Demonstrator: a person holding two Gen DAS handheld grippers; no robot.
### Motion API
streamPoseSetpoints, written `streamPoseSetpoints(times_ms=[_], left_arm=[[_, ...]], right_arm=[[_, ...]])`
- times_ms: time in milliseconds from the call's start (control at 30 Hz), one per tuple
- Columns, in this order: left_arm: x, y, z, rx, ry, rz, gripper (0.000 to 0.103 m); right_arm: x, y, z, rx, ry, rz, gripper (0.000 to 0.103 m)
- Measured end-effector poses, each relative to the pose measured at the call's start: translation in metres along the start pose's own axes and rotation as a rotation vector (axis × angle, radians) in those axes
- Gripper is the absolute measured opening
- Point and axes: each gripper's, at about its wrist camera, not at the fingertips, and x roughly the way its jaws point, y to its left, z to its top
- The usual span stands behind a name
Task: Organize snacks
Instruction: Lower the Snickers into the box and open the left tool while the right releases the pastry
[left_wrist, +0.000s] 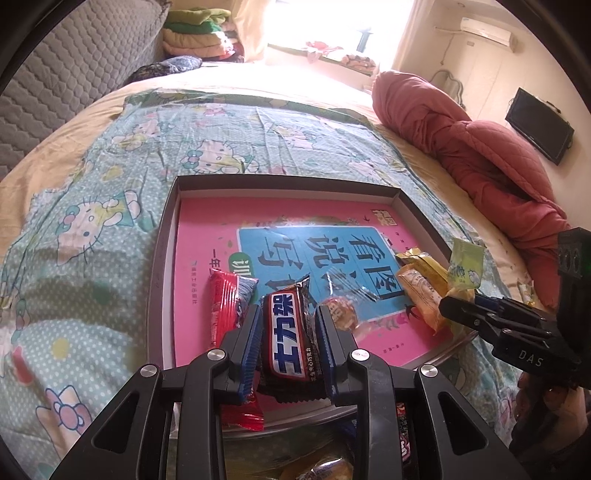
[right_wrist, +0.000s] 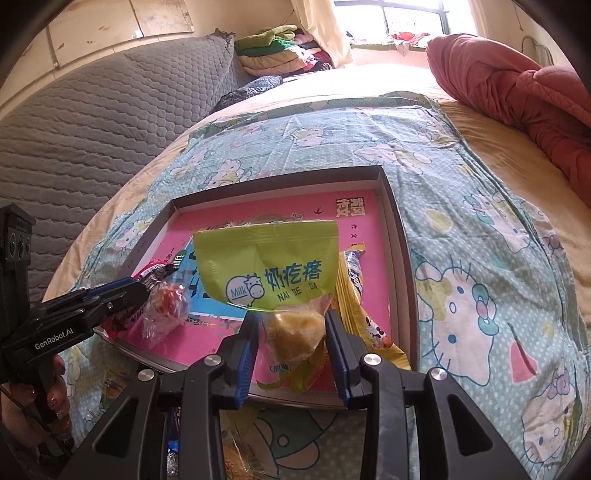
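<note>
A shallow grey box (left_wrist: 164, 236) with a pink book cover inside lies on the bed; it also shows in the right wrist view (right_wrist: 400, 236). My left gripper (left_wrist: 288, 317) is shut on a dark Snickers bar (left_wrist: 290, 345) over the box's near edge. A red snack pack (left_wrist: 225, 299) and a clear-wrapped candy (left_wrist: 341, 312) lie beside it. My right gripper (right_wrist: 291, 321) is shut on a green milk-candy pouch (right_wrist: 269, 266) over the box's near right part. Yellow packs (left_wrist: 421, 284) lie in the box below it, also seen in the right wrist view (right_wrist: 354, 295).
A Hello Kitty sheet (left_wrist: 92, 221) covers the bed. A red quilt (left_wrist: 480, 155) lies bunched at the right. A grey padded headboard (right_wrist: 92, 122) and folded clothes (right_wrist: 280, 48) stand at the far side. More wrapped snacks (left_wrist: 325, 467) lie on the sheet below the grippers.
</note>
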Motion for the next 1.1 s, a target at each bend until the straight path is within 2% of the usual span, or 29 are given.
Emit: streamPoseSetpoints(times_ms=[833,1100], left_arm=[[-0.0032,0.0041,0.0024,-0.016,0.000,-0.007,0.034],[-0.0080,0.0034,0.0051,-0.026,-0.006,-0.024,0.043]], right_arm=[[-0.0042,0.0004,0.0018,-0.013,-0.006,-0.024,0.039],[-0.0072,-0.0001,0.0024,-0.010,-0.021,-0.029,0.040]])
